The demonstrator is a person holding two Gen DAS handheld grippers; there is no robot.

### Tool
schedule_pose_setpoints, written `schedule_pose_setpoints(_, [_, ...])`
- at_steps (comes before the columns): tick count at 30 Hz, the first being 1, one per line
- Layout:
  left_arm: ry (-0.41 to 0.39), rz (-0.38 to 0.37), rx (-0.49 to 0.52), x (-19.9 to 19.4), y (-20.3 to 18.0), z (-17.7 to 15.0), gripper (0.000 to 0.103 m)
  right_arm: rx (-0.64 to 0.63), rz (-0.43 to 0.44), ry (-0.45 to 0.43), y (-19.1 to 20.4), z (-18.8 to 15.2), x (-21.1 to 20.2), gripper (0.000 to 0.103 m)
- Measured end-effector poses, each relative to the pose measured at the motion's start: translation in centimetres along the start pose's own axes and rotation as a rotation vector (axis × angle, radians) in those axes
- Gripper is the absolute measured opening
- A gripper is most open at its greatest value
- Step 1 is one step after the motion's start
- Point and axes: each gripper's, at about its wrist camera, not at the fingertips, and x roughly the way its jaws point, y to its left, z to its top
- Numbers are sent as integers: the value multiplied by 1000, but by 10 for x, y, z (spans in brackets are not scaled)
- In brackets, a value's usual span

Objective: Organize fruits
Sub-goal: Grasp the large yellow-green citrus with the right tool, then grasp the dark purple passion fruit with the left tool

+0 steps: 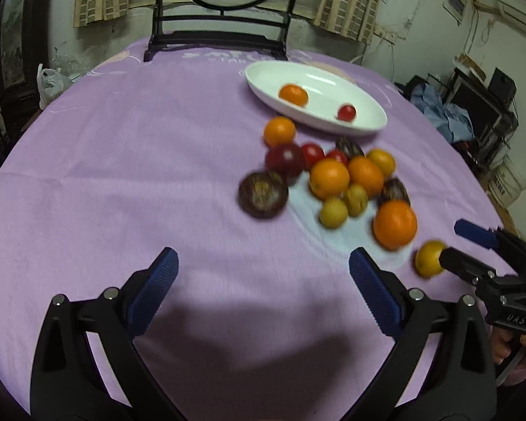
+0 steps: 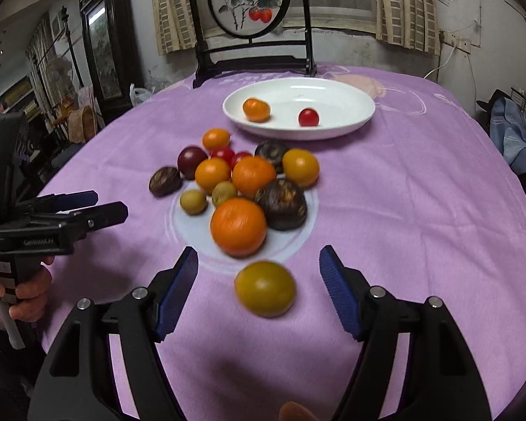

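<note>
A white oval plate [image 1: 326, 84] [image 2: 333, 94] at the far side of the table holds a small orange [image 1: 293, 94] [image 2: 256, 109] and a cherry tomato [image 1: 346, 112] [image 2: 308, 117]. In front of it lies a pile of several fruits: oranges, dark round fruits, small tomatoes, yellow-green ones. The big orange [image 2: 238, 227] [image 1: 395, 224] is nearest. My right gripper [image 2: 259, 256] [image 1: 456, 245] is open, and a yellow-green fruit [image 2: 264, 287] [image 1: 427, 258] lies on the cloth between its fingers, untouched. My left gripper [image 1: 263, 259] [image 2: 108, 203] is wide open over bare cloth, left of the pile.
A purple cloth [image 1: 122, 175] covers the round table. A dark stand with a round painted panel [image 2: 252, 59] sits at the far edge behind the plate. A lone dark fruit [image 1: 263, 194] marks the pile's left side. Clutter stands beyond the table's right edge.
</note>
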Motion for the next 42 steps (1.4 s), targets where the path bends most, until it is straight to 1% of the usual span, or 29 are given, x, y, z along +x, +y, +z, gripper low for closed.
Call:
schedule_pose_setpoints(2, [4,8,21,-1,-5,-8,100,1,-9,6,0,-1,4,72])
schedule_pose_setpoints(5, [-49,1,62,-10,-9,-9,100,22,-4,23,-2,-3,12,72])
schedule_pose_setpoints(6, [-39,7,63,-8,-9,-9,100,27,4,33,-2,-5,14,70])
schedule_pose_setpoints(7, [-30,10,65,-6,-10,-8,100,31,12,39,-2,-7,15,66])
schedule_pose_setpoints(13, [-42,-8,48,-8,-6,-6,100,55,25,63,-5,-9,20,65])
schedule_pose_setpoints(15, [-41,-11,45,-8,-5,-6,100,64,28,78,-6,-9,22,62])
schedule_pose_setpoints(16, [-40,-14,44,-8,-5,-6,100,69,29,83,-7,-9,24,57])
schedule_pose_setpoints(17, [-39,-15,42,-7,-4,-5,100,77,32,90,-8,-9,25,49])
schedule_pose_setpoints(18, [-40,-14,41,-7,-4,-5,100,84,34,93,-10,-10,26,46])
schedule_pose_setpoints(20, [-42,-12,42,-8,-5,-5,100,104,48,90,-13,-11,25,43])
schedule_pose_setpoints(22, [-41,-12,46,-7,-6,-5,100,133,87,80,-18,-12,24,42])
schedule_pose_setpoints(24, [-32,-37,56,-5,-6,-2,99,178,136,68,-26,-14,22,42])
schedule_pose_setpoints(26, [-24,-57,73,-2,-6,2,98,216,160,64,-33,-14,22,42])
schedule_pose_setpoints(27, [-19,-47,87,1,-5,7,95,224,165,61,-34,-14,21,42])
schedule_pose_setpoints(30, [-38,-19,140,7,-2,22,89,213,168,54,-31,-13,19,42])
schedule_pose_setpoints(32, [-27,-11,178,16,0,32,84,210,172,57,-30,-13,19,42])
schedule_pose_setpoints(34, [-17,-11,201,23,1,40,74,218,176,55,-31,-13,18,42])
schedule_pose_setpoints(37, [3,-19,217,35,4,50,66,223,179,54,-32,-13,18,42])
schedule_pose_setpoints(42, [35,-69,223,46,6,57,66,222,187,62,-32,-13,20,42])
